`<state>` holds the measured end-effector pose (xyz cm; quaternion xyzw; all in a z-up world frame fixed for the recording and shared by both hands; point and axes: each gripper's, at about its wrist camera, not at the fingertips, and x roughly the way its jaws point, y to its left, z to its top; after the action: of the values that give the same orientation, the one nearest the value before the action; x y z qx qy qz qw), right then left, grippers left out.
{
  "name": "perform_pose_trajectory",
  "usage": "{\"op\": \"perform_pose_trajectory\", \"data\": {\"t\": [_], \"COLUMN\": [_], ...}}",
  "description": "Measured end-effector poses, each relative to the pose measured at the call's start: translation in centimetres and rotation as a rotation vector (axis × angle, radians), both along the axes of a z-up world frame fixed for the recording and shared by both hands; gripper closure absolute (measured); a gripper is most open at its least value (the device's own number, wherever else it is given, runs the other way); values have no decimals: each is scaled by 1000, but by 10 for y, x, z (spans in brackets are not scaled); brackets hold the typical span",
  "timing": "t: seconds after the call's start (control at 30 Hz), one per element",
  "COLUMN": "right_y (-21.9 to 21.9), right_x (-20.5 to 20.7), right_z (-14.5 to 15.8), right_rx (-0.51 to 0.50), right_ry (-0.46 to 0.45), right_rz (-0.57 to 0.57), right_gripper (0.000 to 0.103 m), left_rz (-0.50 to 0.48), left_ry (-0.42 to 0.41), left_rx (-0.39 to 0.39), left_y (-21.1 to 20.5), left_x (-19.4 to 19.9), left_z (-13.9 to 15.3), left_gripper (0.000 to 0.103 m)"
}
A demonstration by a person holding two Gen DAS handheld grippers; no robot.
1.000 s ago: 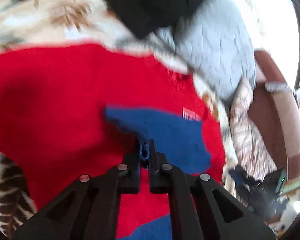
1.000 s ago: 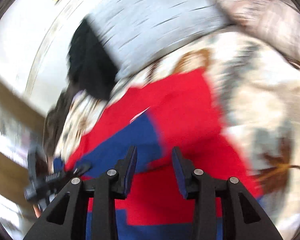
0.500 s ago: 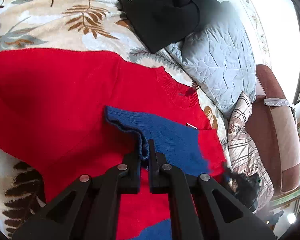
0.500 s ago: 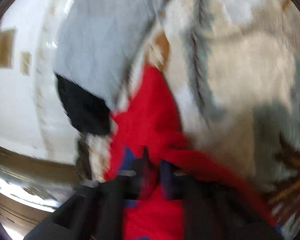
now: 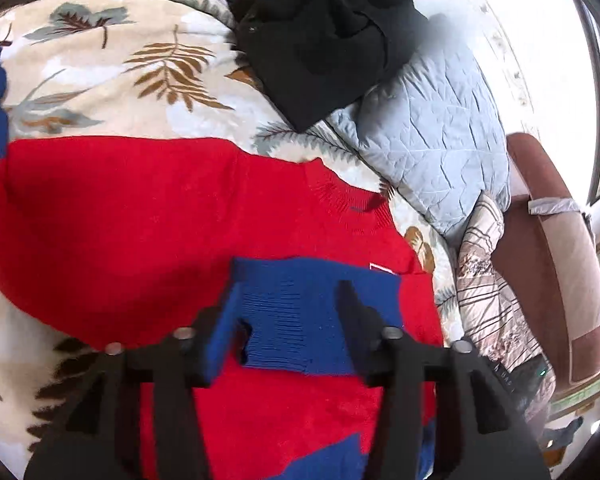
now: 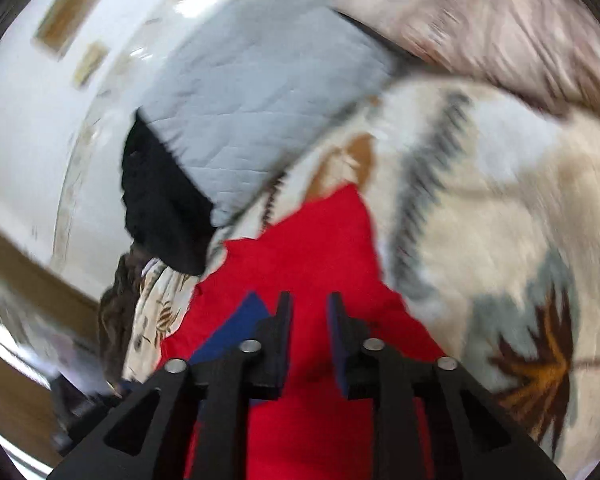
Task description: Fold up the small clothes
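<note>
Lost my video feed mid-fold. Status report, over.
Left gripper open, jaws just opened, blue cuff loose between them. Right gripper open over red sweater, jaws just opened. Black garment lies clear beyond.

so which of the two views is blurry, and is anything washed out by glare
The right wrist view is smeared by motion: the leaf-print blanket and grey quilt streak, and only the right gripper stays crisp. The left wrist view is sharp on the red sweater and its blue cuff, but the bright wall at upper right is blown out, and edges bend from the fisheye.
</note>
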<state>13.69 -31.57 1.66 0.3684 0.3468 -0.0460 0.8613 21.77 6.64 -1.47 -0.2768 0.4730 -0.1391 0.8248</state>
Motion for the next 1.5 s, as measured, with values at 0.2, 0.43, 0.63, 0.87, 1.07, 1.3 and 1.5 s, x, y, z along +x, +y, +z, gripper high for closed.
{"op": "perform_pose_trajectory", "data": {"t": [0.2, 0.43, 0.63, 0.87, 1.07, 1.3, 1.5], "right_y": [-3, 37, 101, 134, 159, 163, 165], "right_x": [19, 34, 55, 54, 59, 58, 59], "right_z": [-47, -7, -45, -47, -51, -52, -53], "right_rx": [-49, -90, -134, -350, -461, -474, -482], "right_ry": [184, 92, 199, 170, 195, 191, 191], "right_rz": [26, 107, 278, 341, 394, 402, 404], "right_gripper": [87, 73, 63, 38, 22, 18, 17], "left_rz": [-75, -38, -34, 37, 240, 436, 430], "left_ry": [83, 81, 110, 115, 124, 254, 298], "left_rx": [239, 153, 108, 20, 211, 213, 6], "left_y": [-38, -22, -20, 23, 126, 242, 244], "left_x": [9, 5, 10, 3, 14, 16, 35], "left_z": [-28, -24, -30, -3, 33, 9, -30], "left_gripper": [54, 50, 50, 50, 45, 32, 45]}}
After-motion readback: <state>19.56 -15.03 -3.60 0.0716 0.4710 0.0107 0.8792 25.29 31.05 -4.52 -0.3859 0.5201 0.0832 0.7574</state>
